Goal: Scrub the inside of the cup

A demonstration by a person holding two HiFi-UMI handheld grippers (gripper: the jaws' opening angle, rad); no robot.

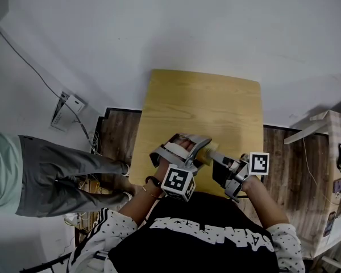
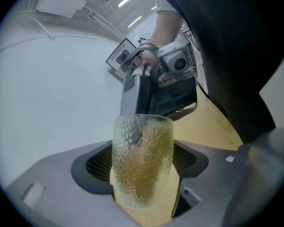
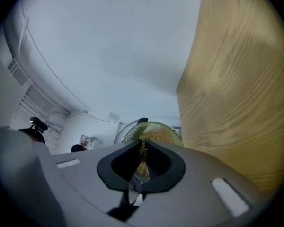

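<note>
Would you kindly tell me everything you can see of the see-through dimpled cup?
The cup is a clear, greenish-tinted tumbler with a dimpled wall, glass or plastic. The fingers of the left gripper clamp its sides above the light wooden table, its mouth turned towards the right gripper, whose brownish fibrous scrubber fills its inside.

White lettering on black shirt point(image 1: 216, 260) unreadable; no other text.

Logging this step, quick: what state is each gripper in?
Left gripper: closed on the cup.
Right gripper: closed on the scrubber, which is pushed into the cup.
</note>
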